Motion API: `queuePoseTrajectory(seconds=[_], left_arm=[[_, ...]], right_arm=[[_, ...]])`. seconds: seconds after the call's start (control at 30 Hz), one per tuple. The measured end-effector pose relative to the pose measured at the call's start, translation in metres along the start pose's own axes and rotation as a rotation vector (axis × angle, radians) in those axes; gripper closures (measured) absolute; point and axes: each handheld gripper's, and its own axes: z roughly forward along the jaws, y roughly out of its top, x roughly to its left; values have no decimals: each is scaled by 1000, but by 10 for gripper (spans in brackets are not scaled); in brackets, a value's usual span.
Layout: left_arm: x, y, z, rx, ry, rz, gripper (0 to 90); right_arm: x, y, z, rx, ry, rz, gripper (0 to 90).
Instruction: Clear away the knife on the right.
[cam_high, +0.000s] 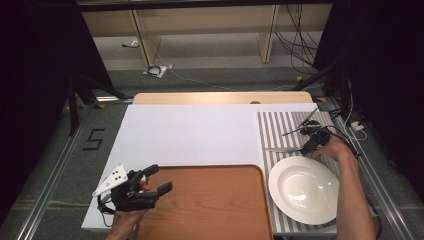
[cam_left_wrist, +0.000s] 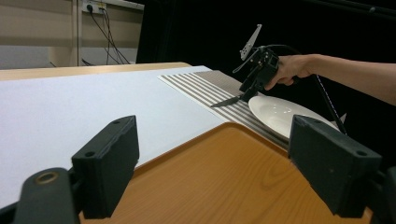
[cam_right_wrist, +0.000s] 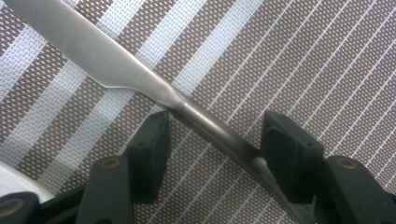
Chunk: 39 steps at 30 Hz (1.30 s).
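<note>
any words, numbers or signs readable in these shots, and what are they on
"5": a dark numeral marked on the grey floor left of the table, seen in the high view.
Nothing legible shows on the knife, the plate, the striped mat or the tray.

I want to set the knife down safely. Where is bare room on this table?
Free: the wooden tray, bare beside the left gripper, and the white board beyond it. Crowded: the striped placemat, with the plate, the knife and the right gripper.
</note>
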Motion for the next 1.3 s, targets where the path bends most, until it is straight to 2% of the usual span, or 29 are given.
queuePoseTrajectory(seconds=[0.07, 0.1, 0.2, 0.6, 0.8, 1.2, 1.23, 1.3], left_arm=[[0, 0, 0, -1, 0, 0, 166], [0, 0, 0, -1, -1, 0, 166], [0, 0, 0, -1, -5, 0, 166], [0, 0, -1, -1, -2, 0, 168], [0, 0, 0, 1, -1, 1, 168], [0, 0, -1, -2, -1, 0, 170], [0, 0, -1, -2, 0, 0, 170], [0, 0, 0, -1, 2, -3, 170]], right_arm=[[0, 0, 0, 0, 3, -3, 461], [0, 0, 0, 2, 24, -2, 509], [0, 0, 0, -6, 37, 20, 515], [7, 4, -2, 30, 34, -29, 677], [9, 5, -3, 62, 54, -56, 760], [17, 10, -3, 91, 16, -120, 802], [18, 9, -4, 80, -11, -123, 802], [17, 9, -6, 64, -28, -118, 803]])
